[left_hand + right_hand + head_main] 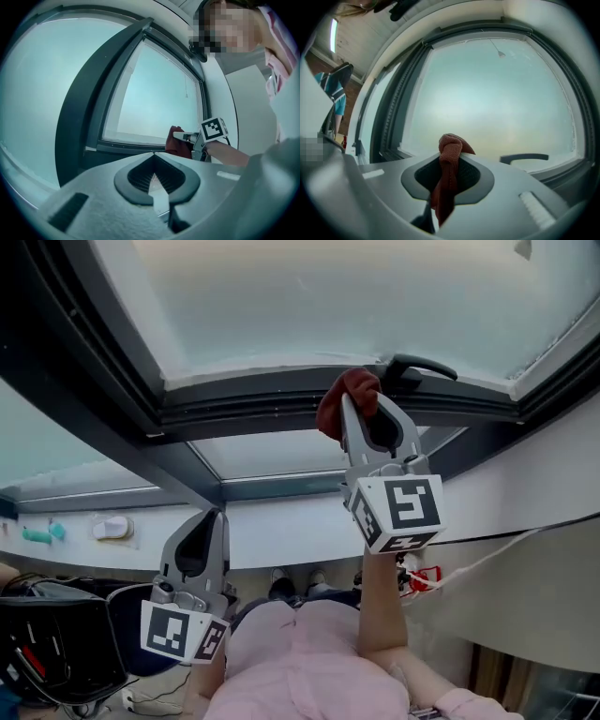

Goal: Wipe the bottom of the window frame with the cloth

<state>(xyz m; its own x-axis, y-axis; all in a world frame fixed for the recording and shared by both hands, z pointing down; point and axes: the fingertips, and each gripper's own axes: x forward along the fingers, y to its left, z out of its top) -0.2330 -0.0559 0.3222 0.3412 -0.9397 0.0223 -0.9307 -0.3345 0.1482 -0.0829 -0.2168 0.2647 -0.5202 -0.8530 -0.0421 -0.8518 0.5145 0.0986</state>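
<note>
Pinching a red cloth (351,390) between jaws closed tight on it, the right gripper (367,414) is held up at the dark window frame (267,401). The bunched end of the cloth sits at the frame's bottom bar, just left of the black handle (424,366), though actual contact cannot be told. Lower and to the left, the left gripper (212,521) hangs well apart from that bar, its jaws together with nothing between them.
</note>
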